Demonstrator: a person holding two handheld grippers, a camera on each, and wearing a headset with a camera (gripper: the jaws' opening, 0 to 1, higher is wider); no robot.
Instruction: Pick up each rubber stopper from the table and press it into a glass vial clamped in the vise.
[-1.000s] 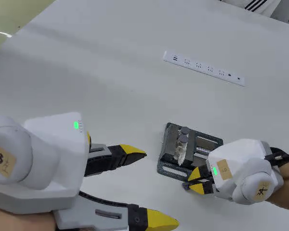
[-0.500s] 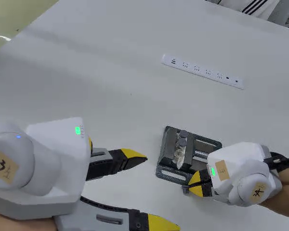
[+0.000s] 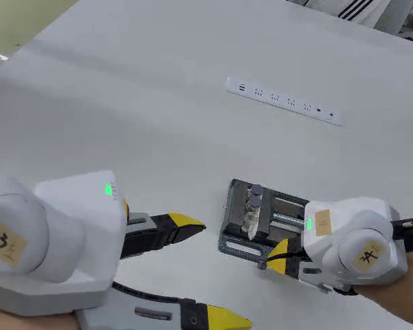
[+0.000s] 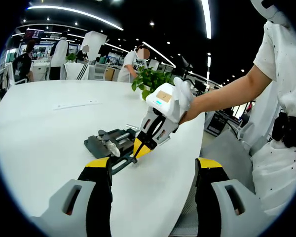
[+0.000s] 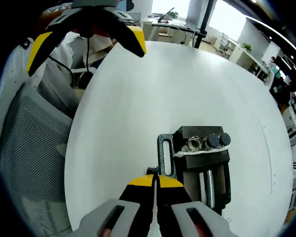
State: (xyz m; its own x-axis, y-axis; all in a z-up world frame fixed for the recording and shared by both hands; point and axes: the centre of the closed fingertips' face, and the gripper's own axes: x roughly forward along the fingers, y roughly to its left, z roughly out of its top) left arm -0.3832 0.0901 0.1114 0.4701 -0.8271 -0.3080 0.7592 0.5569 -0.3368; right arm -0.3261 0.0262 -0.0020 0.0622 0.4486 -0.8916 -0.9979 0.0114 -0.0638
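Note:
A small black vise [image 3: 235,227] stands on the white table and clamps three glass vials in a row. Two vials carry grey stoppers [image 3: 256,191]; the nearest vial [image 3: 250,221] is open-mouthed, and also appears as the vial [image 5: 194,144]. My right gripper [image 3: 274,254] sits low at the vise's near right corner, jaws closed, with a small dark rubber stopper [image 3: 261,265] at its tips. The same stopper [image 5: 152,171] is just in front of the right gripper [image 5: 155,181]. My left gripper [image 3: 212,271] hovers open and holds nothing, left of the vise [image 4: 108,140].
A white power strip [image 3: 286,102] lies on the table beyond the vise. The table edge runs close behind the right gripper [image 4: 137,150], with a person's arm and body there. A mesh chair [image 5: 34,148] stands off the table's edge.
The head camera has drifted, so the scene sits slightly higher and more to the left. The right gripper has rolled a little beside the vise. The left gripper stays open in place.

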